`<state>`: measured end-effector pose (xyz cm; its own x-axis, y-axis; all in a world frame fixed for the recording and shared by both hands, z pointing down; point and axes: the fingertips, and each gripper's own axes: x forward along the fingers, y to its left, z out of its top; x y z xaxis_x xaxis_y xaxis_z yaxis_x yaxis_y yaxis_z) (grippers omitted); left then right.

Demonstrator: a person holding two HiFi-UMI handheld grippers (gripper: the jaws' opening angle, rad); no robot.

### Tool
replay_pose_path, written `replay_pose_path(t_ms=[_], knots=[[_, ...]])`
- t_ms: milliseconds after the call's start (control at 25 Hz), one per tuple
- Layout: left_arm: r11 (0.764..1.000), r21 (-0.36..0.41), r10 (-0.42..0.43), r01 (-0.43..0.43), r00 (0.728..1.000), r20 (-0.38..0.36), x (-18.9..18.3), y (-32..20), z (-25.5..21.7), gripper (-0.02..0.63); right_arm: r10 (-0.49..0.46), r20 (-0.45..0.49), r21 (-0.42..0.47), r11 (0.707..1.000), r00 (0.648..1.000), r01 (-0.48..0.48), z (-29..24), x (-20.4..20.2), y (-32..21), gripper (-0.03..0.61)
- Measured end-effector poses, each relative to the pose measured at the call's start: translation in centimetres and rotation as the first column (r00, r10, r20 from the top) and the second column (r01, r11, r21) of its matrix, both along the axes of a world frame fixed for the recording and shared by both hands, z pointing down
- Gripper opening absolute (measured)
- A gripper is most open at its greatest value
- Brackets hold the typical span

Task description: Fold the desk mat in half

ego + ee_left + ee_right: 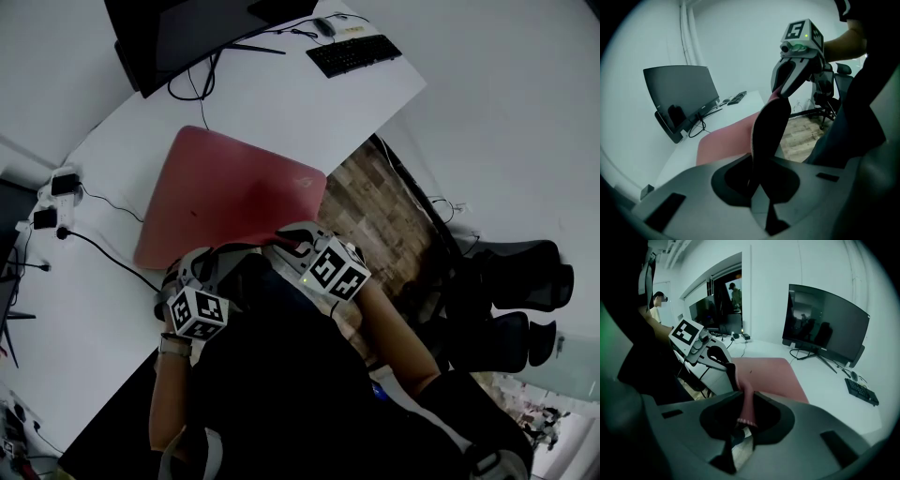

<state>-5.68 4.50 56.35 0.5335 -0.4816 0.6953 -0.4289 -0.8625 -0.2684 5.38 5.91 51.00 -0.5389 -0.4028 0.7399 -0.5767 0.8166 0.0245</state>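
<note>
- The white desk point(281, 103) fills the upper left of the head view, above a strip of wood floor point(375, 211).
- The red mat point(225, 192) lies on the desk in front of the monitor point(178, 33). Most of it is flat. Its near edge, at the desk's front, is raised off the surface and shows a dark underside in the left gripper view.
- Two black chairs point(516, 291) stand on the floor to the right, well apart from the desk.
- A black keyboard point(353, 54) sits at the desk's far right end, with a mouse point(324, 26) just beside it.
- The left gripper point(761, 190) is clamped on the mat's raised near edge, at its left corner. The edge runs up from these jaws toward the other tool.
- The right gripper point(740, 425) is also closed on that edge, at the right corner, with the stitched pink rim pinched between its jaws.
- Plugs and cables point(56, 197) lie at the desk's left edge.
</note>
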Motion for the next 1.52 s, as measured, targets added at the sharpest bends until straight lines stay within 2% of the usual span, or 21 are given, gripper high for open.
replay_pose_path(t_ms=[160,360,560,800,1040,1160,1240,1280,1520], knots=[[1.000,-0.012,-0.026,0.026,1.000,-0.011,0.3,-2.2,-0.6,0.025,-0.020,0.004,0.006,1.000,1.000,0.020,0.0,0.3,-2.9,0.089],[1.000,0.006,-0.010,0.010,0.999,0.033,0.3,-4.7,-0.1,0.025,-0.034,0.018,0.012,0.999,0.999,0.034,-0.3,0.5,-6.8,0.117],[0.999,0.027,-0.037,0.036,0.999,0.022,0.6,-7.4,-1.1,0.025,-0.051,0.019,0.022,0.998,0.999,0.050,-0.3,0.4,-10.6,0.127],[0.998,0.008,-0.066,0.065,0.998,0.024,0.1,-9.9,-0.8,0.025,-0.078,0.020,0.012,0.997,0.997,0.078,0.6,-0.2,-14.5,0.146],[0.994,0.000,-0.107,0.107,0.993,0.043,-0.1,-11.8,0.0,0.025,-0.161,0.009,-0.014,0.987,0.987,0.161,1.5,-0.7,-17.4,0.176],[0.991,-0.012,-0.132,0.133,0.990,0.037,-0.1,-12.6,0.0,0.025,-0.217,-0.026,-0.015,0.976,0.976,0.217,2.3,-0.6,-18.5,0.183],[0.989,-0.020,-0.147,0.148,0.988,0.040,-0.1,-13.1,0.1,0.025,-0.229,-0.044,0.003,0.973,0.973,0.229,2.6,-0.4,-19.7,0.166],[0.988,-0.021,-0.155,0.156,0.987,0.043,0.0,-13.4,0.2,0.025,-0.227,-0.045,0.010,0.974,0.973,0.227,2.7,-0.3,-20.4,0.129],[0.977,-0.020,-0.211,0.212,0.976,0.061,-0.5,-16.1,0.3,0.025,-0.234,-0.033,0.038,0.971,0.972,0.235,3.2,-1.0,-24.0,0.100]])
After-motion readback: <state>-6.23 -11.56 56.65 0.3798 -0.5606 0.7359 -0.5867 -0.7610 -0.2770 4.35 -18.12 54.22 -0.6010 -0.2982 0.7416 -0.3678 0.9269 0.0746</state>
